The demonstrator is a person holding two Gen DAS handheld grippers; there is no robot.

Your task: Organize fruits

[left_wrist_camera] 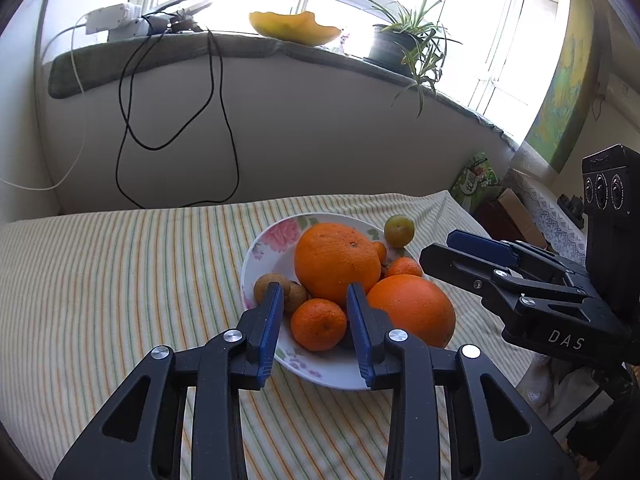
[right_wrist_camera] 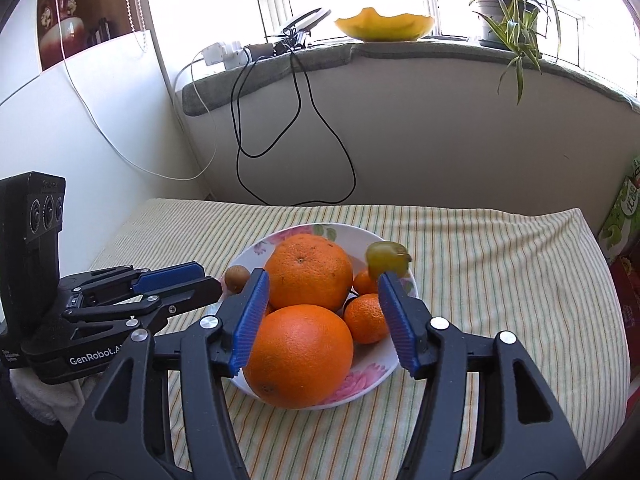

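Left gripper [left_wrist_camera: 312, 294]: hovering over the plate's near edge, jaws standing apart, nothing between them; a mandarin [left_wrist_camera: 319, 324] sitting just beyond the tips.
Right gripper [right_wrist_camera: 322, 288]: jaws gaping wide, empty, framing the near orange [right_wrist_camera: 298, 356].
Plate [right_wrist_camera: 372, 376]: floral, sitting near the cloth's [right_wrist_camera: 500, 280] middle, carrying all the fruit.
Fruit position: two big oranges stacked front and back [right_wrist_camera: 308, 272], mandarins at the right [right_wrist_camera: 366, 318], brown longans [left_wrist_camera: 266, 286] at the left rim, a green plum [right_wrist_camera: 386, 262] at the far-right rim.
Handling (judged): oranges looking heavy, firm, round, likely rolling; taking them across the widest part. Plum looking soft and smooth, needing a light squeeze.
Obstacles: fruits are touching, so lifting one is risking shifting neighbours; the two grippers are crowding the same plate.
Surroundings: black cable [right_wrist_camera: 296, 120] hanging on the wall, potted plant [right_wrist_camera: 508, 12] on the sill.
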